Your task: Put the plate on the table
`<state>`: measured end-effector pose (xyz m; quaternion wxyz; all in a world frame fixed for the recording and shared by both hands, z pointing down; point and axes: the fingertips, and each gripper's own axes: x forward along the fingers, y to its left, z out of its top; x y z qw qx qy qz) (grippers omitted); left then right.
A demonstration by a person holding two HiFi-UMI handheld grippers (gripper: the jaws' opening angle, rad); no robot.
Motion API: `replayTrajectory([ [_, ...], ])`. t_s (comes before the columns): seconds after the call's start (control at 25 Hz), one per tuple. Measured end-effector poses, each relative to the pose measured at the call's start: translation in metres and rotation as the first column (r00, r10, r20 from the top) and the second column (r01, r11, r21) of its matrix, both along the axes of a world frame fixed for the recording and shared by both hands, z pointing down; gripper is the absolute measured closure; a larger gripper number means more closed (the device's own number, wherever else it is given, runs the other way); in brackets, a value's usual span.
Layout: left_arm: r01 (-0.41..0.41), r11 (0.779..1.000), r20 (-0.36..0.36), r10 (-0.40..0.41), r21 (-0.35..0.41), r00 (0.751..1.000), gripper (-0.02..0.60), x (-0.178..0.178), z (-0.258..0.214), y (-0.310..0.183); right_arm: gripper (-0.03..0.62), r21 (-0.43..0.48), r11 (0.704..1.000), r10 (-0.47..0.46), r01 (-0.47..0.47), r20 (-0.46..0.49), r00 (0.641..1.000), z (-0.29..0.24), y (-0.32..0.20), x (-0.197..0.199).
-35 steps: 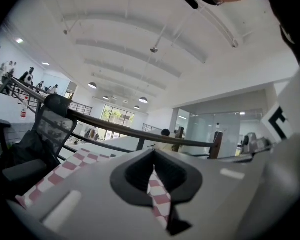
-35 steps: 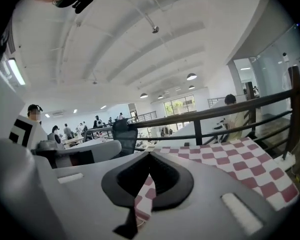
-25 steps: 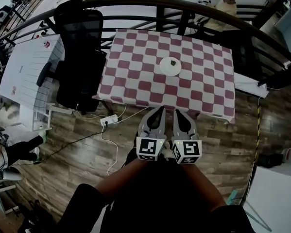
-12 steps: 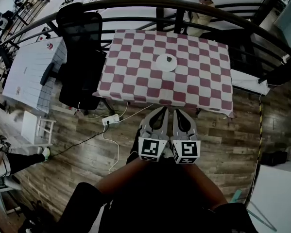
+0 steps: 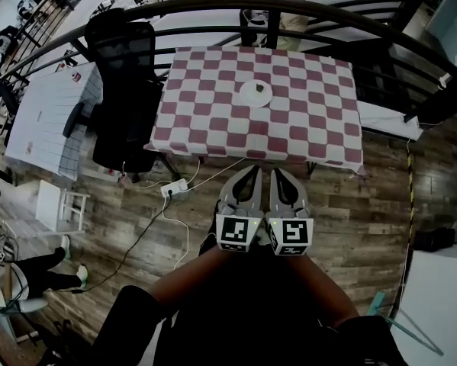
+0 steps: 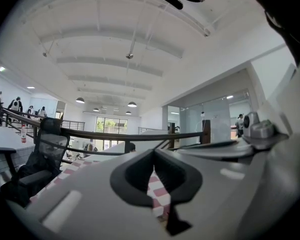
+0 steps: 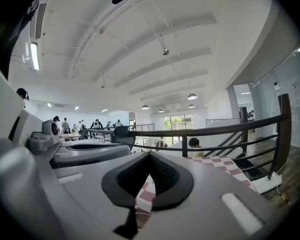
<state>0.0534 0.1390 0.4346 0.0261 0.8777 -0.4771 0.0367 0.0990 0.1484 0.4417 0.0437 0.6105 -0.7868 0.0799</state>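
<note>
A white plate with a small dark thing on it rests near the middle of the table, which has a red and white checked cloth. Both grippers hang side by side over the wooden floor, well short of the table's near edge. My left gripper is shut with nothing in it, and my right gripper is shut and empty too. In the left gripper view the left gripper points at the checked cloth. In the right gripper view the right gripper does the same.
A black office chair stands at the table's left end, beside a white table. A dark curved railing runs behind the table, with a person beyond it. A power strip and cables lie on the floor.
The table and plate look smaller and farther up in the head view. The person beyond the railing has shifted left. Both grippers stay shut and side by side.
</note>
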Motion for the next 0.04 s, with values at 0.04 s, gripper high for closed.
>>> replayTrajectory([
  [0.04, -0.001, 1.0, 0.0, 0.001, 0.001, 1.0, 0.572, 0.0019, 0.0003, 0.0016, 0.597, 0.001, 1.0, -0.001, 0.001, -0.001, 1.0, 0.0001, 0.0016, 0.0016],
])
